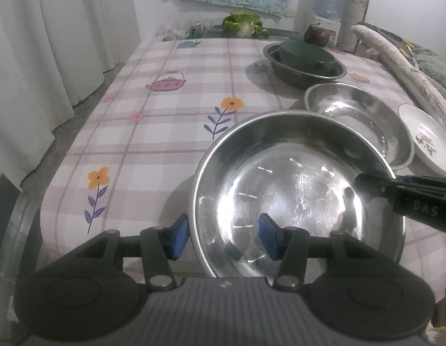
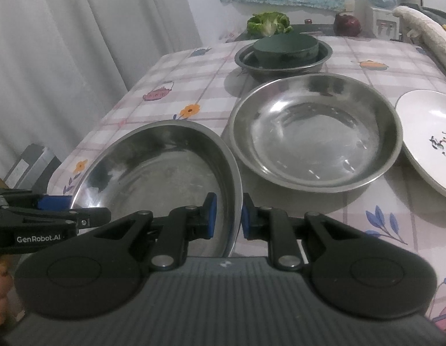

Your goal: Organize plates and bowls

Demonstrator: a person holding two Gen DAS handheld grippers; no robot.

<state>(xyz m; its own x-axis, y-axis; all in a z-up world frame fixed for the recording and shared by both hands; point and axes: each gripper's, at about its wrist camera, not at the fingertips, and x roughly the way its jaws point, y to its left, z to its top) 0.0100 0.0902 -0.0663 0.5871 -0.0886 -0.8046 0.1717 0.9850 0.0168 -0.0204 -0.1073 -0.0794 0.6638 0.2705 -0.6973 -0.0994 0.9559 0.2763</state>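
Observation:
A large steel bowl (image 1: 295, 196) (image 2: 159, 173) sits at the near edge of the table. My right gripper (image 2: 227, 216) is shut on its right rim, one blue pad inside the wall and one outside; its black tip also shows in the left wrist view (image 1: 362, 184). My left gripper (image 1: 224, 230) (image 2: 78, 210) stands open astride the bowl's left rim, with the pads well apart and not pressing. A second steel bowl (image 1: 358, 127) (image 2: 315, 132) lies just behind it. A white patterned plate (image 1: 424, 141) (image 2: 424, 138) rests at the right.
At the back, a steel basin (image 1: 280, 69) (image 2: 246, 63) holds an upturned dark green bowl (image 1: 306, 54) (image 2: 283, 49). Beyond it lie a cabbage (image 1: 243, 24) and a dark red vegetable (image 2: 346, 24). A curtain (image 1: 50, 57) hangs left of the plaid tablecloth (image 1: 165, 115).

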